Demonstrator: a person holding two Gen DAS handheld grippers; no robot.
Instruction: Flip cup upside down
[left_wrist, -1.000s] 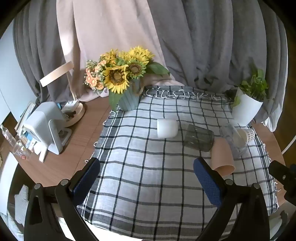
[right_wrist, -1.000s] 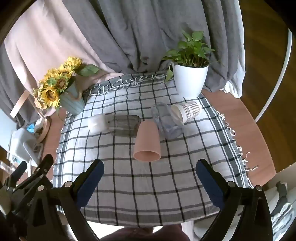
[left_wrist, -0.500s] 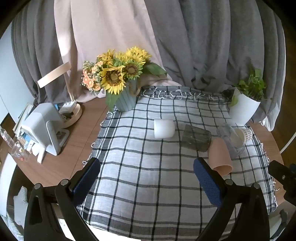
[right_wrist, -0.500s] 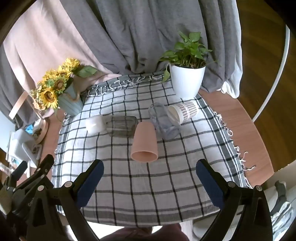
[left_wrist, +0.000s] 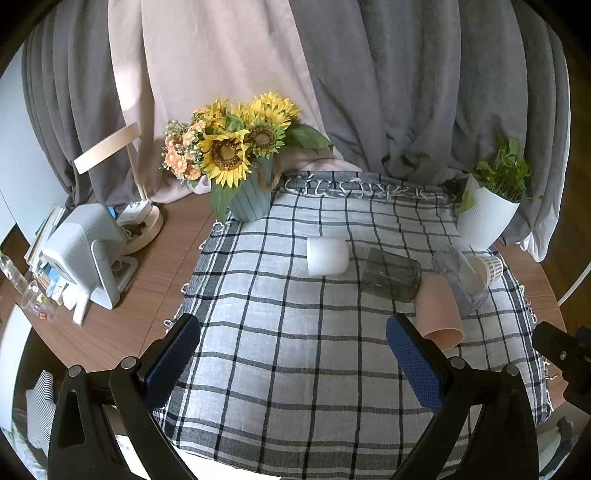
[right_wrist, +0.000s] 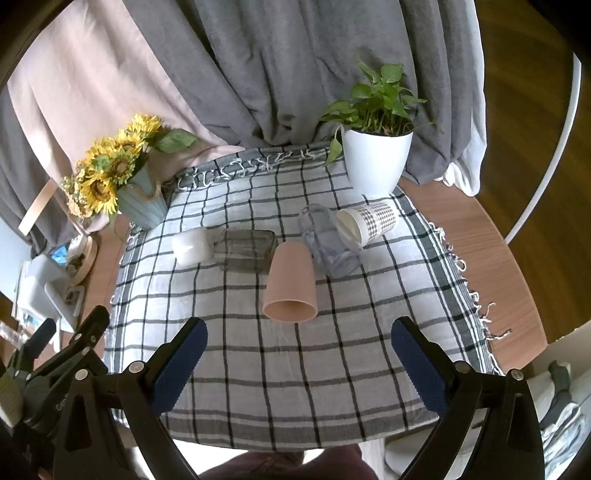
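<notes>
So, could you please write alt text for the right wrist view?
Five cups lie on their sides on a checked cloth, the pink cup nearest the open right gripper. Behind stand sunflowers and a potted plant.

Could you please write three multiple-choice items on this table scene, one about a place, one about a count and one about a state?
1. Where does the pink cup lie?
A. between the dark glass and the clear tumbler
B. beside the sunflower vase
C. inside the plant pot

2. How many drinking vessels lie on the checked cloth?
A. three
B. five
C. seven

3. What is the state of the right claw?
A. shut on the pink cup
B. shut on nothing
C. open, holding nothing

Answers: 1 A, the pink cup sits with the dark glass on one side and the tumbler on the other. 2 B, white cup, dark glass, pink cup, clear tumbler and paper cup. 3 C, its blue pads stand wide apart, short of the pink cup's mouth.
</notes>
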